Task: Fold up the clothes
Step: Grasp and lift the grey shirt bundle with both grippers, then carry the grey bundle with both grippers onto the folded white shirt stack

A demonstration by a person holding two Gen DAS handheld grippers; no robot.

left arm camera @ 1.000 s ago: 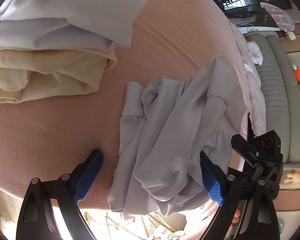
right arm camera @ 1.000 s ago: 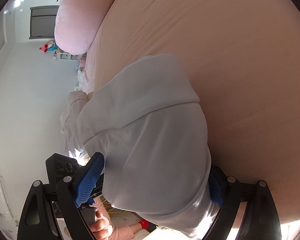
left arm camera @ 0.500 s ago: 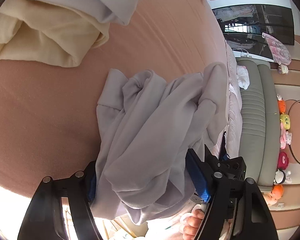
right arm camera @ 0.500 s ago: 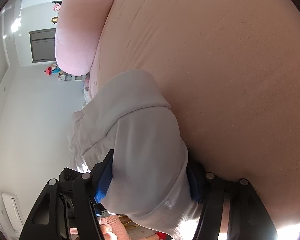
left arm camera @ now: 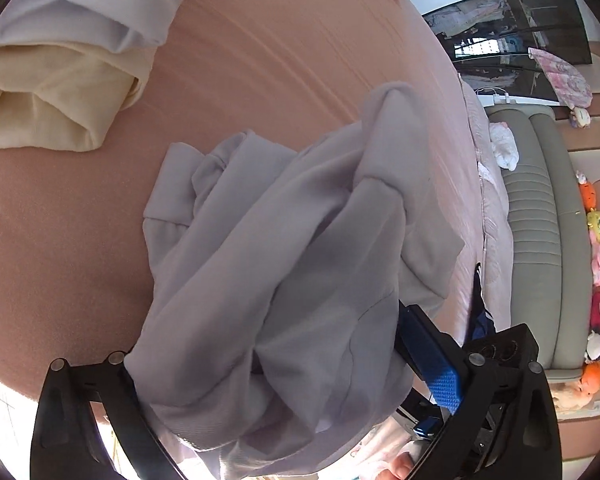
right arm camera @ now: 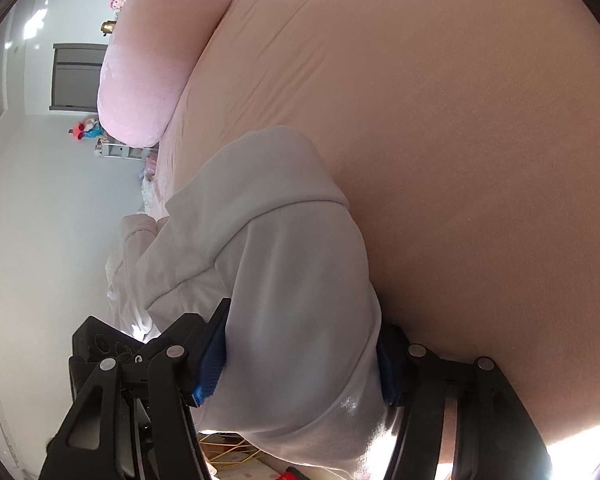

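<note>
Grey garment (left arm camera: pixel 284 272) lies mid-frame, bunched between both tools: left tool (left arm camera: pixel 276 380) opening, spread around it; right tool (right arm camera: pixel 300 360) closing, pinching its lower edge.

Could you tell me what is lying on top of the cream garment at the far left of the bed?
A white garment lies over the cream garment, covering its far edge. Whether anything sits between them cannot be seen.

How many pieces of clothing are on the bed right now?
3. A grey garment crumpled at the bed's near edge, between both grippers; a cream one folded at far left; a white one lying over it. More may be out of frame.
</note>
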